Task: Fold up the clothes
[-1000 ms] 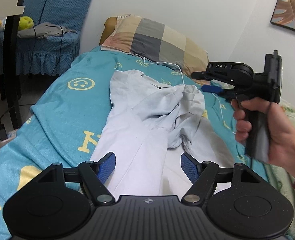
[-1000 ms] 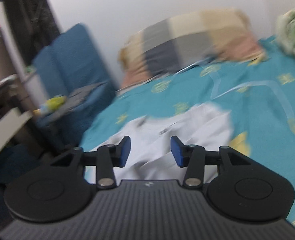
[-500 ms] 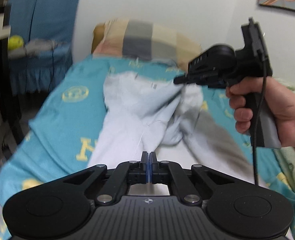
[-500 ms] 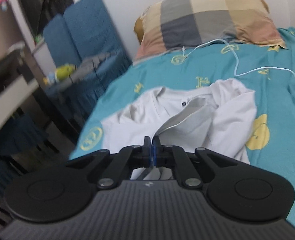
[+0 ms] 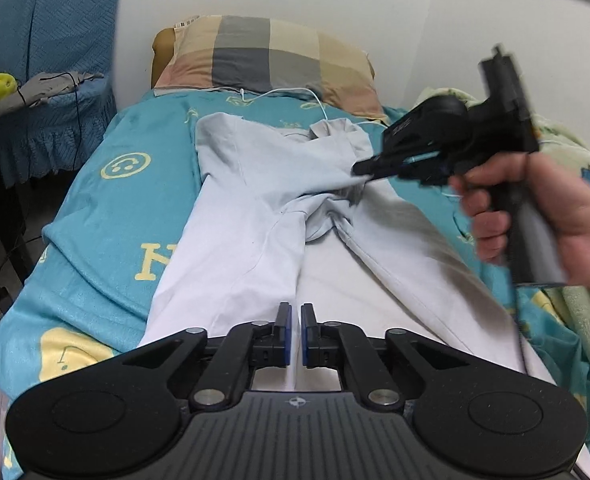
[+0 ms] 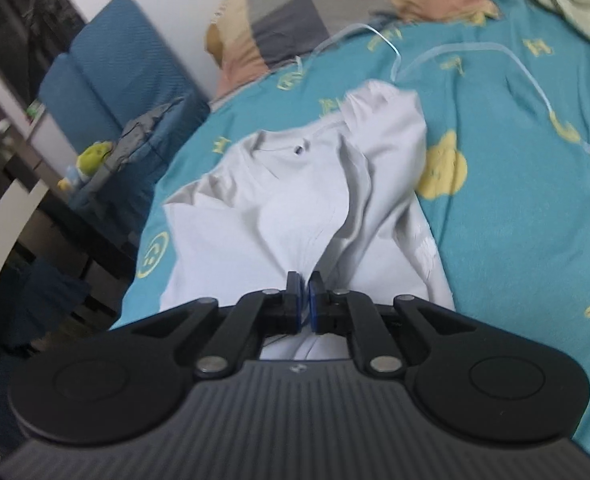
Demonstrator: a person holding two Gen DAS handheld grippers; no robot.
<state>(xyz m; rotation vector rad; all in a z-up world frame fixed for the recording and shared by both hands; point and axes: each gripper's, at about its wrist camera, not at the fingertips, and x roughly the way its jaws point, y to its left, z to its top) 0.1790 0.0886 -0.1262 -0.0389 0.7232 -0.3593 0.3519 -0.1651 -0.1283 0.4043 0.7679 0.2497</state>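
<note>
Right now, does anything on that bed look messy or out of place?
Yes. The pale shirt lies bunched and twisted at its middle rather than flat, and a white cable trails loose over the blue sheet near the pillow.

Yellow letter "N" on teal bedsheet (image 5: 95, 216), smiley sign, "H" too

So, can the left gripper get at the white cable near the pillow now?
Probably not directly: the left gripper sits at the shirt's near end, jaws opening, while the white cable lies beyond it.
</note>
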